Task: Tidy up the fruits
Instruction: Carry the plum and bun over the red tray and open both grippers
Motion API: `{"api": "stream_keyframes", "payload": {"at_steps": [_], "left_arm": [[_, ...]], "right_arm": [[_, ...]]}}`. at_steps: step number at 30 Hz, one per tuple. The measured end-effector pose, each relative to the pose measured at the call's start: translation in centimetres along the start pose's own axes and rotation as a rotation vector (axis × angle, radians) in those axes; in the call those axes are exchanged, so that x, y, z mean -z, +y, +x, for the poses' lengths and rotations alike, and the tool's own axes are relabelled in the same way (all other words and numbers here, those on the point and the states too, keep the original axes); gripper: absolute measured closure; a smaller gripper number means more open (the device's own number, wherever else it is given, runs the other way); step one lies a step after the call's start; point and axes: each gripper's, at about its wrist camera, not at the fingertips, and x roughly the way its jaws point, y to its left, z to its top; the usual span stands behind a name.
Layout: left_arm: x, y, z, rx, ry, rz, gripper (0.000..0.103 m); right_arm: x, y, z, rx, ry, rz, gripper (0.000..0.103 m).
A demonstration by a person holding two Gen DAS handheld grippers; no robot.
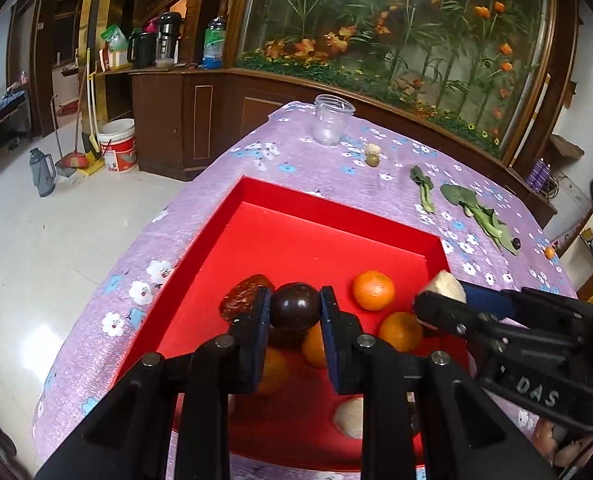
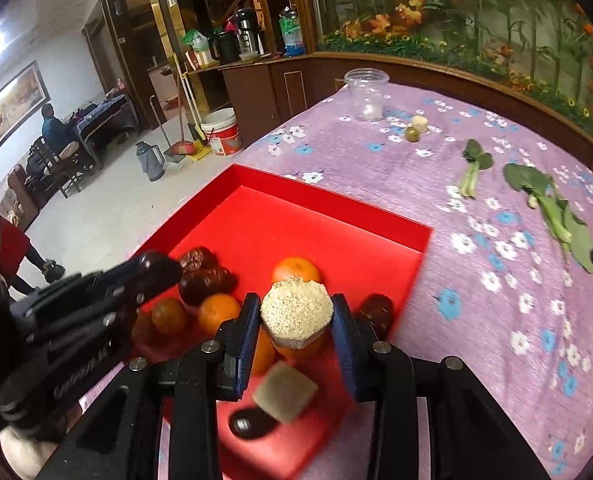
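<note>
My left gripper (image 1: 295,300) is shut on a round dark purple fruit (image 1: 295,309) and hovers over the near part of the red tray (image 1: 320,236). My right gripper (image 2: 296,304) is shut on a pale beige cut piece (image 2: 296,314), also above the tray. In the tray lie several oranges (image 1: 373,290), wrinkled red dates (image 2: 206,284), a pale square piece (image 2: 284,392) and another dark fruit (image 2: 252,424). The two grippers are side by side: the right one (image 1: 450,296) shows at the right of the left wrist view, the left one (image 2: 160,268) at the left of the right wrist view.
On the purple flowered cloth (image 1: 336,176) beyond the tray stand a clear plastic jar (image 1: 332,124), a small green fruit (image 1: 372,159), leafy greens (image 1: 476,208), a small dark fruit (image 1: 516,244) and a tiny orange (image 1: 549,253). The table's left edge drops to the floor.
</note>
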Motion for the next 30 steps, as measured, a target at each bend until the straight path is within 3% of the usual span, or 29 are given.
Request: {"api": "stream_keyframes", "payload": {"at_steps": [16,21,28,30], "left_arm": [[0.3,1.4,1.7,0.016,0.041,-0.044,0.077],[0.2,2.5,2.1,0.003,0.048,-0.096,0.046],[0.1,2.8,1.7,0.006,0.047,-0.129,0.030],[0.1,2.3,1.3,0.005,0.039,-0.114,0.026]], "right_arm": [[-2.2,1.3,4.4,-0.033,0.052,0.003,0.063],[-2.5,0.8,4.7,-0.038,0.042,0.030,0.063],[-2.9,0.2,4.3,-0.066,0.014,0.068,0.057],[-2.9,0.3,3.5,-0.065,-0.011,0.069,0.044]]}}
